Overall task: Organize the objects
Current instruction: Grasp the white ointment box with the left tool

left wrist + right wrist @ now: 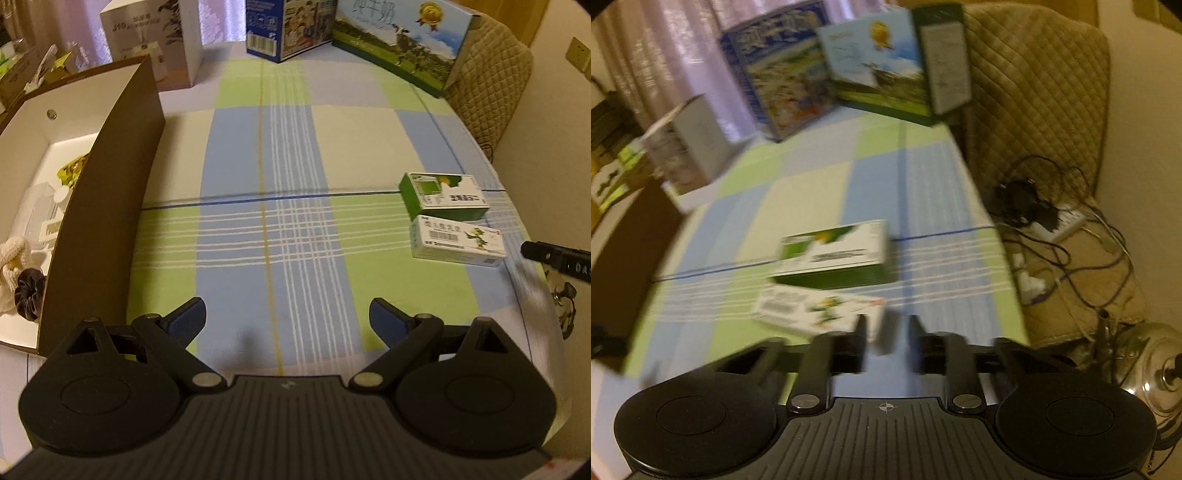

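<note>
A green and white medicine box (pixel 445 196) lies on the checked tablecloth at the right, with a white box with a green cartoon figure (pixel 458 240) just in front of it. Both also show in the blurred right wrist view: the green box (pixel 833 256) and the white box (pixel 816 308). My left gripper (pixel 287 317) is open and empty over the cloth. My right gripper (pixel 888 334) is open with a narrow gap, empty, just right of the white box's near corner; its finger also shows in the left wrist view (pixel 554 254).
An open brown box (pixel 107 206) at the left holds several items, among them a dark scrunchie (pixel 29 293) and a yellow-green packet (pixel 72 170). Large cartons (pixel 399 40) stand along the far edge. A padded chair (pixel 1041 110), cables and a metal kettle (pixel 1156 373) are right of the table.
</note>
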Demonstrator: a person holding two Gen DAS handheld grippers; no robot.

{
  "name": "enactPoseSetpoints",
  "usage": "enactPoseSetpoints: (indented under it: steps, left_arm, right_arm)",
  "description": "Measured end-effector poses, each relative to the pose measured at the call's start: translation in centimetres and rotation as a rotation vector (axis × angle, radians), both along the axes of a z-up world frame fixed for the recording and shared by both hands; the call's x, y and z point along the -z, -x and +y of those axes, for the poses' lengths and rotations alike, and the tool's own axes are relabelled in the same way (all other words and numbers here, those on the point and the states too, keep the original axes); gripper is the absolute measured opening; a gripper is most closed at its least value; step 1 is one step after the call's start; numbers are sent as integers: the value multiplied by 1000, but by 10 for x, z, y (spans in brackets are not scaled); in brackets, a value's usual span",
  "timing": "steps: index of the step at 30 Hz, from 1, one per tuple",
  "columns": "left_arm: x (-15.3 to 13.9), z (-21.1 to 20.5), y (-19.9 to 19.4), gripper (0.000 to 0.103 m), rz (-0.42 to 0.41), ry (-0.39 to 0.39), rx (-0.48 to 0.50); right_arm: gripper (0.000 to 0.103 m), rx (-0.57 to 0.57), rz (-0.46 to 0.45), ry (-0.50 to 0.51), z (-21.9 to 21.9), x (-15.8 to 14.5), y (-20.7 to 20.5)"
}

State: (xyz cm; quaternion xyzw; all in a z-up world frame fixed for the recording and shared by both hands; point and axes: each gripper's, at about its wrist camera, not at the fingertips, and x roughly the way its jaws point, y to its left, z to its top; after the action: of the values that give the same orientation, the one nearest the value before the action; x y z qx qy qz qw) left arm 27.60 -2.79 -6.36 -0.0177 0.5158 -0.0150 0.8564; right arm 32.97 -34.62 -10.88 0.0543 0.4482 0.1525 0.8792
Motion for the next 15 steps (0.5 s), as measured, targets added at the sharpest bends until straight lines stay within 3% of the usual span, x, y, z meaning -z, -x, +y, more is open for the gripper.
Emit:
enactPoseSetpoints:
  steps: [5,15]
  left_arm:
    - [8,4,-3,93,17,-12,-29]
    - [19,20,-13,93,44,-32,-103]
  right_arm:
    - [10,35,48,13,-13,26,-24]
    - [10,-132,82,-74,42,35,-10]
